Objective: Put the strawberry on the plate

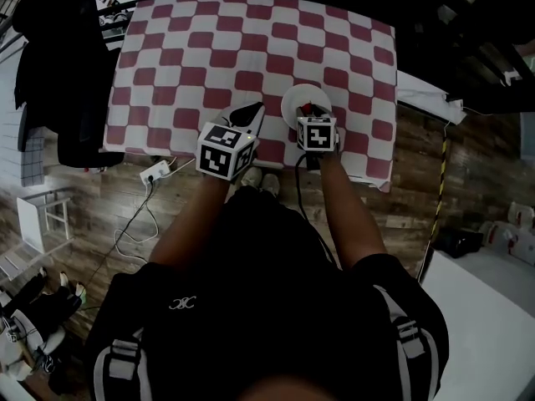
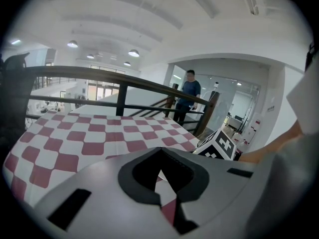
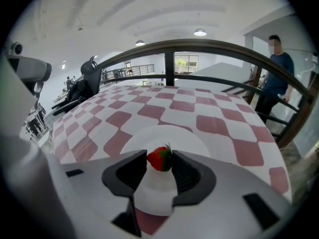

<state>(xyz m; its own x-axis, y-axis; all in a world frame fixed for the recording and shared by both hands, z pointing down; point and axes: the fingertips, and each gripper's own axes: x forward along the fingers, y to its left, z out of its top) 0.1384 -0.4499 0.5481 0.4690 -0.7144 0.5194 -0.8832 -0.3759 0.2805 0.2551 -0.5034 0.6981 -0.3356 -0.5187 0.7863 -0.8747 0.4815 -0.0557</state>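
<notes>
Red-and-white checkered cloth [image 1: 209,57] is laid over the table. One strawberry [image 3: 159,160] is clamped between the pads of the right gripper [image 3: 159,156], over the single white plate [image 3: 149,133]. The fruit is judged light, soft and easily bruised, so a gentle hold across its flanks is advised. The left gripper [image 2: 160,151] is closed and empty. Two grippers are counted.

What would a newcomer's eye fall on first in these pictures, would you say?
A red strawberry is pinched in the right tool, over a white plate near the front edge of a bold red-and-white chequered cloth. Beyond the dark railing stands a person.
</notes>
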